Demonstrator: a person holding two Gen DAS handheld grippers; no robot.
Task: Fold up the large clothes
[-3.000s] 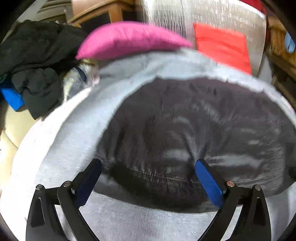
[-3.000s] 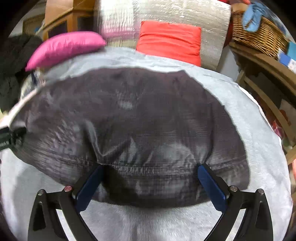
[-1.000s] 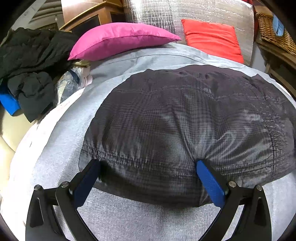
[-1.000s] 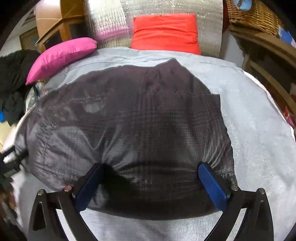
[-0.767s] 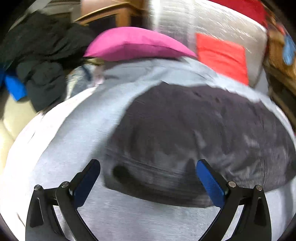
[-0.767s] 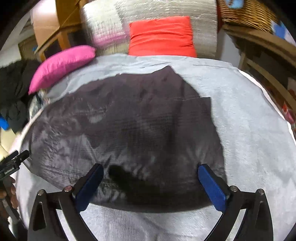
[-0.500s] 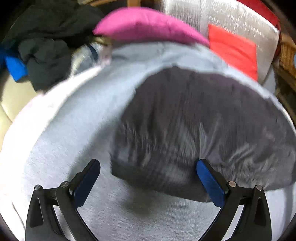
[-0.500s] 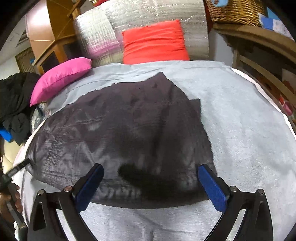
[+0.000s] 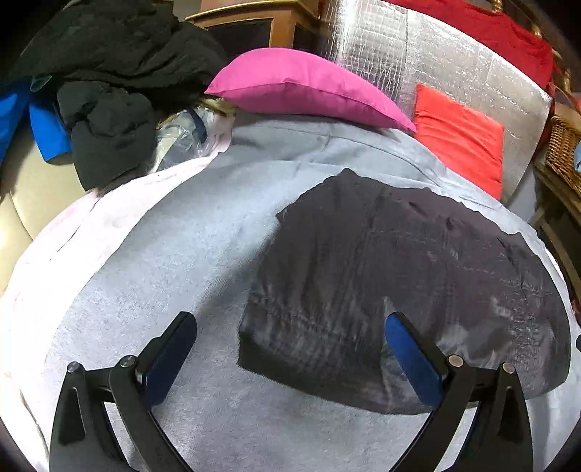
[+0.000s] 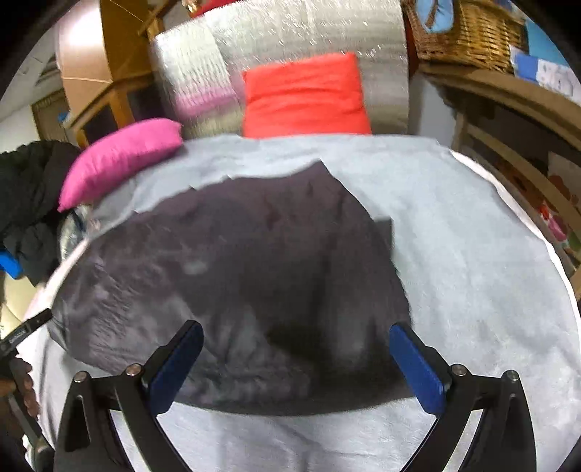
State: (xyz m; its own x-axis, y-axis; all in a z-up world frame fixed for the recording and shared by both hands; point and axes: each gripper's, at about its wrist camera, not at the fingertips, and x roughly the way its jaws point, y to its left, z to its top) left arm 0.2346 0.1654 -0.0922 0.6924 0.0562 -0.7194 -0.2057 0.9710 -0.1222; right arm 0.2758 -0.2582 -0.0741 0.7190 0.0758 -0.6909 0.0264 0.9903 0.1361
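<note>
Your left gripper (image 9: 288,357) and right gripper (image 10: 296,363) hover spread wide, holding nothing. The dark grey quilted garment (image 9: 399,283) lies folded mid-frame on the pale grey blanket (image 9: 163,261). Pinch both near-edge corners evenly before folding again. No label is legible.

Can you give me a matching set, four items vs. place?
Items:
1. garment
2. pink pillow
3. red pillow
4. basket

Places:
A. on the shelf at right
B. flat on the grey sheet
C. against the silver padding
D. sheet's far left corner

Pairs: 1-B, 2-D, 3-C, 4-A
</note>
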